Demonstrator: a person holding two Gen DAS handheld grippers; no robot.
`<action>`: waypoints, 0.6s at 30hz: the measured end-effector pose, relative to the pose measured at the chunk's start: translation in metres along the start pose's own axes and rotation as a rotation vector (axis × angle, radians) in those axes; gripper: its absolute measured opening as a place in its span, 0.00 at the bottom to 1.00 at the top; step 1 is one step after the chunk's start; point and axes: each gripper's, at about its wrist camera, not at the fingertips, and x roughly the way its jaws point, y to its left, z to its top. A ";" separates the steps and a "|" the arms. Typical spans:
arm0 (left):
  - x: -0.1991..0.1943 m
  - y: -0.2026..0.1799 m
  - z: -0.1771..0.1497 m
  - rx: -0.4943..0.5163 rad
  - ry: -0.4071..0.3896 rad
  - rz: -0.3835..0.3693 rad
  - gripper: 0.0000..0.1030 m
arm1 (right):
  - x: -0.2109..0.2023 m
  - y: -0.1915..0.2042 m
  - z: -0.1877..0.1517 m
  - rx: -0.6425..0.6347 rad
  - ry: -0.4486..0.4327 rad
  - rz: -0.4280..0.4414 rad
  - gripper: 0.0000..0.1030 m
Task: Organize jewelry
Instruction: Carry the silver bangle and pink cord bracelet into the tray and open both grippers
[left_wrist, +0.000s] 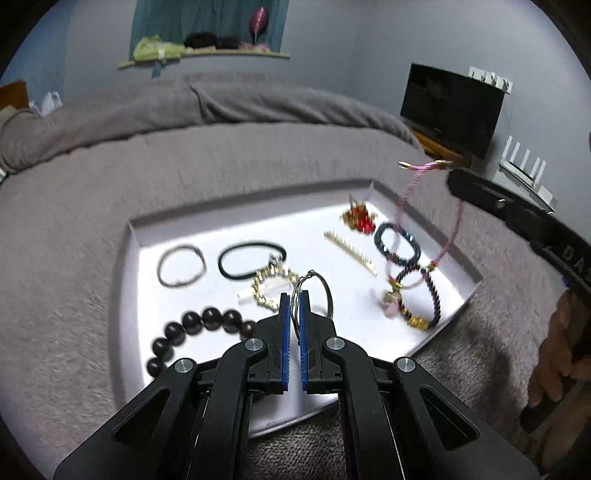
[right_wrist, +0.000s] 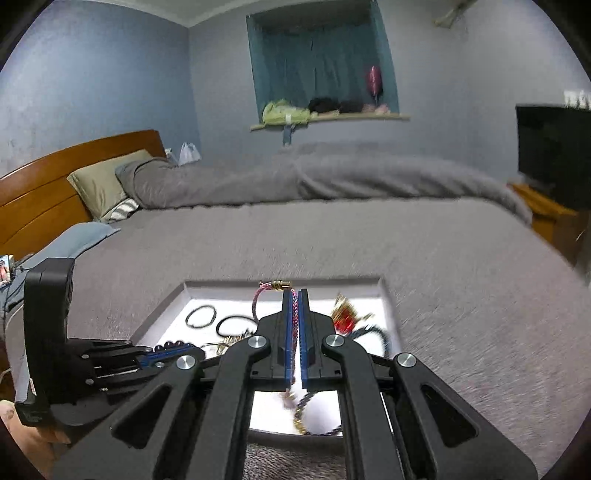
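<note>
A white shallow tray (left_wrist: 207, 221) lies on a grey bed and holds the jewelry. My left gripper (left_wrist: 294, 295) is shut on a thin silver hoop (left_wrist: 325, 291), held just above the tray. My right gripper (right_wrist: 294, 293) is shut on a pink braided bracelet (right_wrist: 293, 314) with a gold clasp, lifted above the tray; it also hangs in the left wrist view (left_wrist: 456, 225). In the tray lie a grey hair tie (left_wrist: 181, 265), a black hair tie (left_wrist: 247, 258), a gold chain bracelet (left_wrist: 271, 288), dark round beads (left_wrist: 192, 328), a gold comb (left_wrist: 351, 251), a red-gold piece (left_wrist: 360, 218) and dark braided bracelets (left_wrist: 397, 245).
The grey blanket (right_wrist: 369, 236) covers the bed all around the tray. A wooden headboard (right_wrist: 55, 184) and pillows are at the far left. A black screen (left_wrist: 452, 107) stands on a wooden stand at the right. A wall niche with a shelf (right_wrist: 325, 114) is beyond the bed.
</note>
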 end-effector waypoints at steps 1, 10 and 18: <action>0.003 0.002 -0.001 -0.007 0.014 -0.007 0.05 | 0.009 -0.002 -0.003 0.013 0.027 0.011 0.03; 0.017 0.002 -0.008 -0.004 0.063 0.005 0.05 | 0.067 -0.013 -0.022 0.025 0.191 -0.055 0.03; 0.016 -0.001 -0.006 0.002 0.044 0.027 0.21 | 0.083 -0.011 -0.028 0.010 0.223 -0.068 0.05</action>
